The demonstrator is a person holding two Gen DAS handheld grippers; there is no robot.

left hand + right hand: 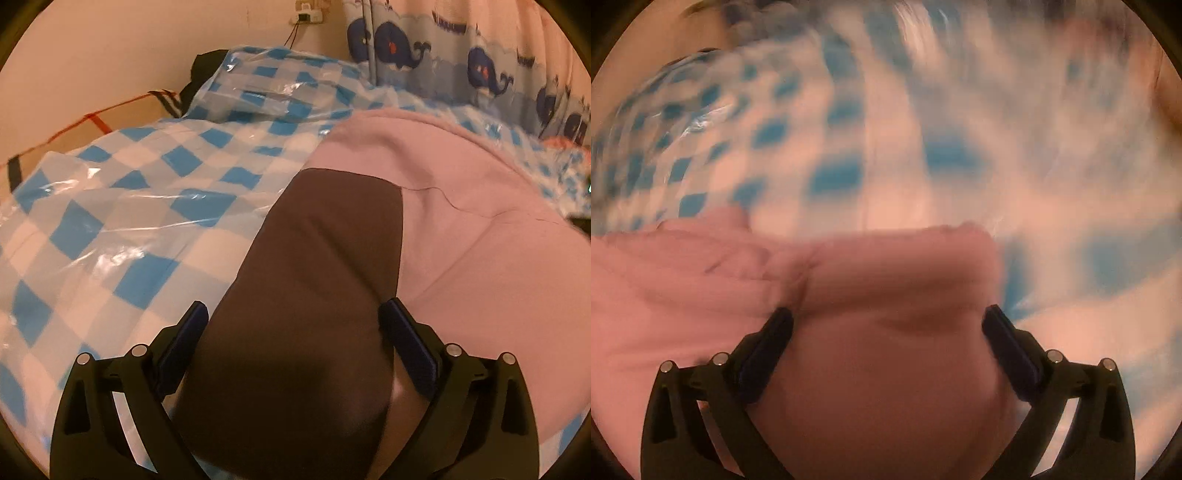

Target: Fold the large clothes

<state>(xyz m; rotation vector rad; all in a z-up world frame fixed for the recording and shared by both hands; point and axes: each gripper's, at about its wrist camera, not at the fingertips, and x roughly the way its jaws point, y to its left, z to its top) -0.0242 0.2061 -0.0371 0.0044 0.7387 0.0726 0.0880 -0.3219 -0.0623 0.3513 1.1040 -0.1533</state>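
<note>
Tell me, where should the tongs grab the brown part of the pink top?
Probably by its near end. The brown panel runs as a long strip away from the left tongs, whose fingers already stand wide on either side of it. Come straight along the strip from its near end and pinch across its narrow width, where the cloth bunches thickest.

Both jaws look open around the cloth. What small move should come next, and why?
Probably close both grippers. The left gripper straddles the dark brown panel of the pink fleece garment, and the right gripper straddles a pink fold, both with jaws apart.
</note>
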